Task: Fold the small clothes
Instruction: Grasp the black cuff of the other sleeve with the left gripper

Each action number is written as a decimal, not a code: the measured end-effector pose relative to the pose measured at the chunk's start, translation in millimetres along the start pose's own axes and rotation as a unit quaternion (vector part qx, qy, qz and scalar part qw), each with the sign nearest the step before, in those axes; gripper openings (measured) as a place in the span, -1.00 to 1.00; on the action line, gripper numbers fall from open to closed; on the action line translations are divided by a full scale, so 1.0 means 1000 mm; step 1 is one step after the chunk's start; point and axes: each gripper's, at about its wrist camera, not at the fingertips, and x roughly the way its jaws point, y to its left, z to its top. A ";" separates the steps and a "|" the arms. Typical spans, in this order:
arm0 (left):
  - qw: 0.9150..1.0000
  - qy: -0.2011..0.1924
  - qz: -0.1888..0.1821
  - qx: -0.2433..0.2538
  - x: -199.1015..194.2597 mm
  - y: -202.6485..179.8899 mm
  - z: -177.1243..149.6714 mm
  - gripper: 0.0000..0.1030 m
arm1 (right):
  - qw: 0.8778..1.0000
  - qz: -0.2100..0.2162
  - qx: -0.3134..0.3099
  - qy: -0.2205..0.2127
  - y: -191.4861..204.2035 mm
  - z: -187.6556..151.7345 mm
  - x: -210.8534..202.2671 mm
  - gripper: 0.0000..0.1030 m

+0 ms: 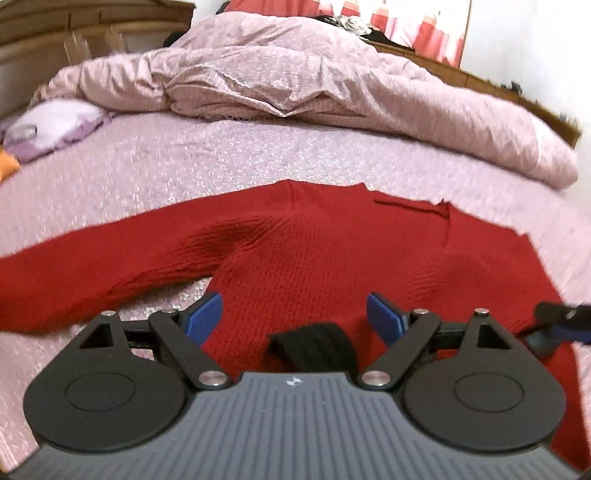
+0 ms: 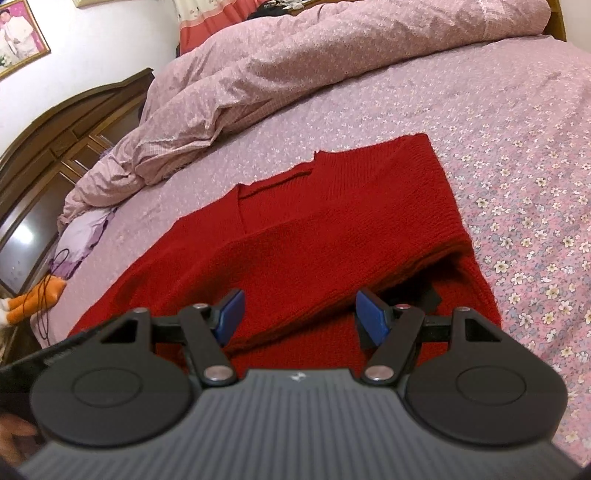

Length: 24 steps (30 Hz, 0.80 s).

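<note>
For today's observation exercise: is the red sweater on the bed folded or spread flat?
Partly folded. The red sweater has one side turned over its body, a doubled edge showing, while in the left view a sleeve lies stretched out.

**A bedroom with a pink bed and dark wood furniture**

A bed sheet (image 2: pixel 517 147) with small flowers covers the bed ahead of the fingers. A crumpled pink duvet (image 1: pixel 295 74) lies far beyond them. Left of the fingers stand a dark wooden headboard (image 2: pixel 66 140) and a lilac pillow (image 1: pixel 55 125). The wall (image 2: pixel 103 37) is white, with a framed picture (image 2: pixel 18 37) and red curtains (image 1: pixel 406 22).
</note>
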 end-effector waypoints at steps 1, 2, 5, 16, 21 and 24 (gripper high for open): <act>1.000 0.001 -0.005 -0.008 -0.002 0.001 -0.002 0.74 | 1.000 -0.001 0.002 0.002 0.000 -0.001 0.002 0.36; 1.000 0.004 -0.009 -0.011 -0.003 0.002 -0.003 0.74 | 1.000 -0.002 0.005 0.003 -0.001 -0.001 0.003 0.36; 1.000 0.020 -0.003 -0.004 0.004 -0.002 -0.011 0.74 | 1.000 -0.004 0.016 0.008 -0.001 -0.003 0.008 0.36; 0.988 0.021 -0.128 -0.087 0.004 0.012 -0.010 0.74 | 1.000 -0.010 0.010 0.012 0.000 -0.003 0.009 0.36; 0.988 0.031 -0.114 -0.102 0.015 0.014 -0.008 0.72 | 1.000 -0.012 0.006 0.018 0.001 -0.002 0.013 0.36; 0.984 0.038 -0.124 -0.119 0.024 0.018 -0.008 0.71 | 1.000 -0.015 -0.008 0.016 0.003 0.004 0.014 0.36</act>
